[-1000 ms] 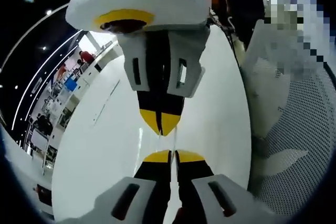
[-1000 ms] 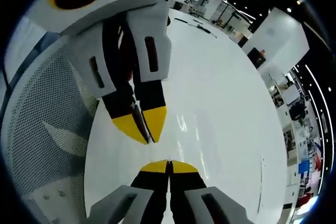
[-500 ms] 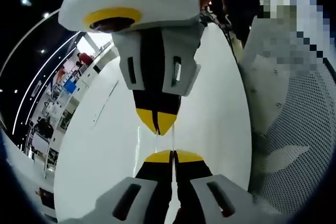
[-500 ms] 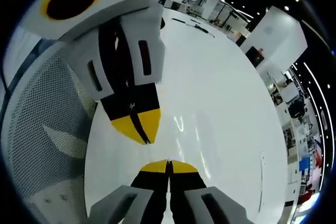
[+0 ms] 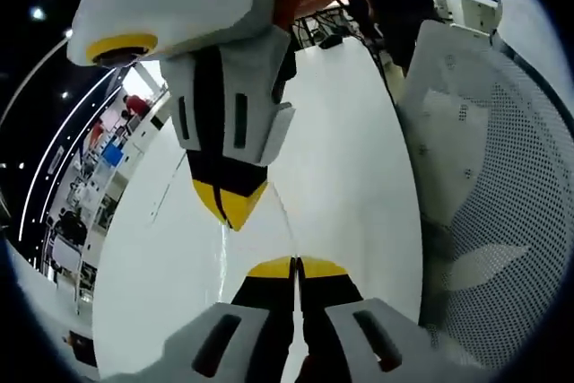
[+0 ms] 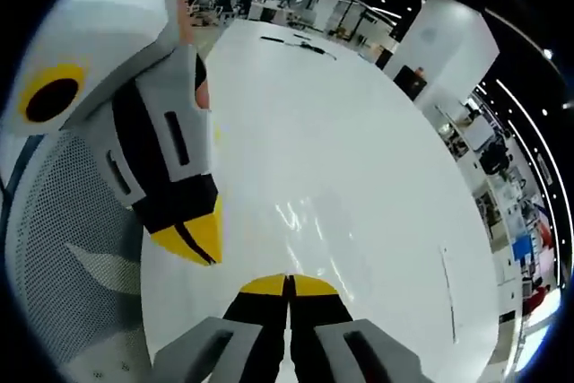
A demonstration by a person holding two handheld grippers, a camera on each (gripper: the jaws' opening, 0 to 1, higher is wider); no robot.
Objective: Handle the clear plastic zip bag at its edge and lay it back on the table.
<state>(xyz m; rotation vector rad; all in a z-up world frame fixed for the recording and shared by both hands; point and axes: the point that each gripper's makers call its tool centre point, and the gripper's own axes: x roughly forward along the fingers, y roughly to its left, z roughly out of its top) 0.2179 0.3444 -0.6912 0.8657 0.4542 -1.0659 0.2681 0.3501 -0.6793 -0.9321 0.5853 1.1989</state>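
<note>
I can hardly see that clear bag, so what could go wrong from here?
1. The clear plastic zip bag shows as a thin glinting line at the left gripper's shut tips; so slim a pinch may slip.
2. The right gripper is close; they could bump.
3. The table edge by the mesh chair is near; the bag might slide off.
</note>
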